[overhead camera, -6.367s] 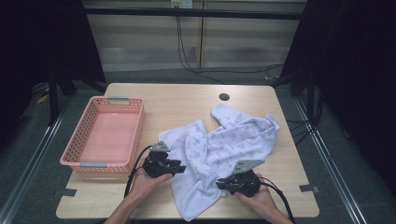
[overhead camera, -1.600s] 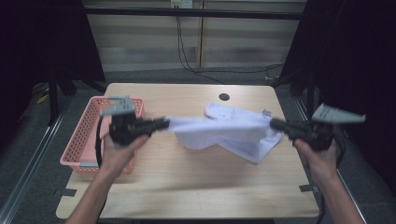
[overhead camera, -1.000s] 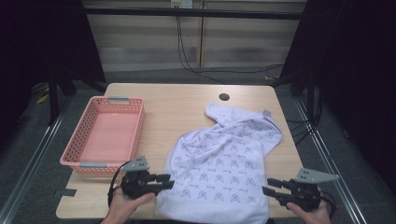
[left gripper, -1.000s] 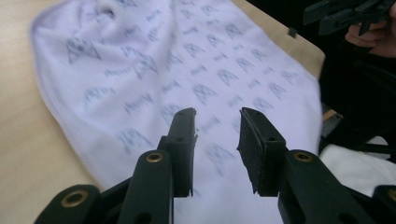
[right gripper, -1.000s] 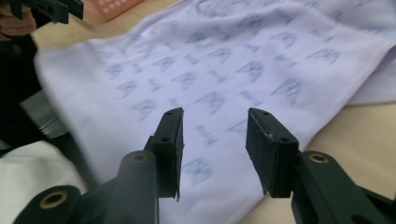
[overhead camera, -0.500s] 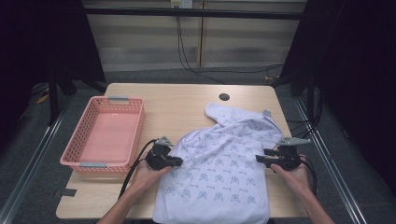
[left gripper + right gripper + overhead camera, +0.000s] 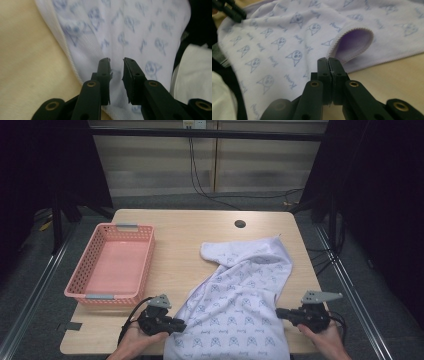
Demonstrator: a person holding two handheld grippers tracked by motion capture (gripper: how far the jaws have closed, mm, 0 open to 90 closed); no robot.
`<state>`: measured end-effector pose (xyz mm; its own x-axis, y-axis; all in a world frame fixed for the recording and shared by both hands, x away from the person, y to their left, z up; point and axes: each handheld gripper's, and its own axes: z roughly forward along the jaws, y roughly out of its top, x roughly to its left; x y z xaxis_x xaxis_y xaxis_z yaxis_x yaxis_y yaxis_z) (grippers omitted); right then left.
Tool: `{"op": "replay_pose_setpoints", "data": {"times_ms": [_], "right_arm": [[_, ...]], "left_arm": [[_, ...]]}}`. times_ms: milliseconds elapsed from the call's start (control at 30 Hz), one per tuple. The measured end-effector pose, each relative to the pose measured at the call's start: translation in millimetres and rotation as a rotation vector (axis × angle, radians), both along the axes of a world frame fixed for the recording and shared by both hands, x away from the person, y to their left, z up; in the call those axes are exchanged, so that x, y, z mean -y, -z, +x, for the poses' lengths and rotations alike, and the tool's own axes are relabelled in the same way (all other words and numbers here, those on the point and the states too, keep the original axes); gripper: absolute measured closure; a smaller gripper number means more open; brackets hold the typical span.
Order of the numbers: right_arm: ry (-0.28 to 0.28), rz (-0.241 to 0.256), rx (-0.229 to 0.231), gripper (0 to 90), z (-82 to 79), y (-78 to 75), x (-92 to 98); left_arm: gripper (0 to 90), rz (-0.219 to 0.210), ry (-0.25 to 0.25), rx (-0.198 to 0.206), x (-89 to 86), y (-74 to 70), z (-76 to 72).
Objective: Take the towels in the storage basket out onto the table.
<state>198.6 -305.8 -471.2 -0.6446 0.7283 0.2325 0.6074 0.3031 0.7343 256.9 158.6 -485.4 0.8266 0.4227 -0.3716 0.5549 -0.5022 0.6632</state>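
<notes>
A white cloth printed with small blue cat faces lies spread on the table, its near end hanging over the front edge. At the cloth's left hem, my left gripper is low over the fabric. Its jaws stand a little apart, with the cloth beneath them and nothing pinched. My right gripper is at the cloth's right edge. In the right gripper view its jaws are shut on the hem, which curls up into a loop just past the tips. The left gripper also appears there, far off at the top left.
A pink plastic basket stands at the left of the wooden table with nothing in it. A round cable hole sits near the table's far edge. Dark curtains and floor cables surround the table.
Both hands have drawn back toward the table's front edge, and the cloth's near end has slid with them over that edge. Earlier the cloth was lifted, stretched and laid flat.
</notes>
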Motion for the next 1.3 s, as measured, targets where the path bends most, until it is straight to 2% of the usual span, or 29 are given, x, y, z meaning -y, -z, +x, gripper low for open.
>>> {"op": "replay_pose_setpoints", "data": {"times_ms": [33,100,167,233,300,333,367,400,433,500,533,567,600,633,667,700,733,800,833,867,933,967,1000,1067,1133,1167,1200,1233,1300], "right_arm": [[-0.007,-0.003,-0.010,88.1,-5.8,0.2,0.1],[-0.013,0.003,-0.022,87.1,-14.8,0.3,0.6],[-0.010,-0.002,-0.015,79.2,-17.3,-0.1,0.8],[-0.004,-0.005,0.004,68.7,-14.5,-1.8,2.8],[0.017,0.012,0.023,62.3,-8.3,-4.5,6.4],[0.018,0.024,0.028,60.1,-4.3,-6.0,8.0],[0.029,0.028,0.042,58.7,-0.4,-7.6,9.6],[0.042,0.039,0.053,58.4,4.0,-9.2,11.1],[0.060,0.039,0.073,57.9,13.6,-11.2,12.0],[0.062,0.040,0.074,58.5,19.4,-10.8,11.9],[0.072,0.025,0.065,58.6,31.3,-7.0,9.6],[0.072,0.025,0.065,58.6,31.3,-7.0,9.6],[0.077,0.005,0.048,58.7,44.1,-0.4,7.1],[0.077,0.005,0.048,58.7,44.1,-0.4,7.1],[0.087,-0.011,0.039,58.6,49.4,2.6,6.0],[0.095,-0.021,0.033,58.6,54.8,5.4,4.9],[0.092,-0.031,0.033,58.5,60.4,7.9,4.4],[0.107,-0.046,0.025,58.0,69.3,11.7,4.2],[0.121,-0.061,0.015,57.4,77.7,16.3,4.9],[0.121,-0.061,0.015,57.4,77.7,16.3,4.9],[0.133,-0.093,0.005,56.0,84.6,21.5,5.1],[0.137,-0.108,0.002,55.0,87.6,24.2,4.7],[0.135,-0.114,-0.010,54.2,90.0,26.5,4.3],[0.126,-0.124,-0.002,54.4,95.2,29.8,1.1],[0.123,-0.139,0.003,55.0,96.1,29.6,-0.3],[0.117,-0.176,0.030,56.8,95.8,30.1,-4.2],[0.117,-0.176,0.030,56.8,95.8,30.1,-4.2],[0.108,-0.207,0.048,60.3,96.1,29.8,-5.6],[0.120,-0.218,0.050,66.1,96.5,29.6,-6.7]], "left_arm": [[73.8,-0.020,-0.036,0.024,-0.7,-4.9,7.5],[69.9,-0.042,-0.074,0.049,1.7,-8.1,19.1],[65.9,-0.049,-0.110,0.070,8.9,-9.2,35.5],[64.9,-0.047,-0.118,0.073,17.1,-8.7,51.8],[63.7,-0.050,-0.155,0.076,24.7,-6.2,69.6],[63.2,-0.060,-0.160,0.055,28.6,-4.2,77.4],[61.6,-0.040,-0.164,0.066,32.6,-2.6,84.1],[61.0,-0.045,-0.172,0.074,37.0,-0.8,88.7],[59.5,-0.050,-0.157,0.060,41.6,0.7,93.5],[58.9,-0.040,-0.158,0.069,52.2,2.8,98.6],[57.9,-0.022,-0.147,0.068,57.6,3.8,100.9],[57.9,0.003,-0.143,0.074,62.4,4.6,102.4],[67.1,0.037,-0.140,0.067,69.2,8.9,104.7],[77.0,0.037,-0.140,0.067,69.2,8.9,104.7],[77.0,0.057,-0.132,0.072,70.6,11.2,105.3],[86.9,0.049,-0.113,0.073,70.3,13.4,105.7],[88.5,0.052,-0.122,0.072,69.4,13.4,105.3],[89.2,0.031,-0.130,0.072,63.5,7.1,102.6],[89.3,0.023,-0.141,0.085,53.5,-2.3,97.3],[89.3,0.023,-0.141,0.085,53.5,-2.3,97.3],[89.3,0.015,-0.150,0.097,40.6,-9.7,89.1],[89.3,0.000,-0.171,0.090,34.4,-11.6,84.0],[89.3,-0.004,-0.168,0.087,28.2,-12.7,79.4],[89.2,-0.011,-0.178,0.092,14.0,-12.5,65.3],[89.2,-0.014,-0.184,0.097,9.9,-12.8,61.0],[89.1,-0.017,-0.180,0.093,6.2,-13.9,57.7],[89.1,-0.027,-0.184,0.090,3.4,-15.4,53.9],[89.2,-0.037,-0.184,0.097,0.5,-16.9,50.4],[89.2,-0.040,-0.193,0.099,-3.9,-17.8,44.1]]}}
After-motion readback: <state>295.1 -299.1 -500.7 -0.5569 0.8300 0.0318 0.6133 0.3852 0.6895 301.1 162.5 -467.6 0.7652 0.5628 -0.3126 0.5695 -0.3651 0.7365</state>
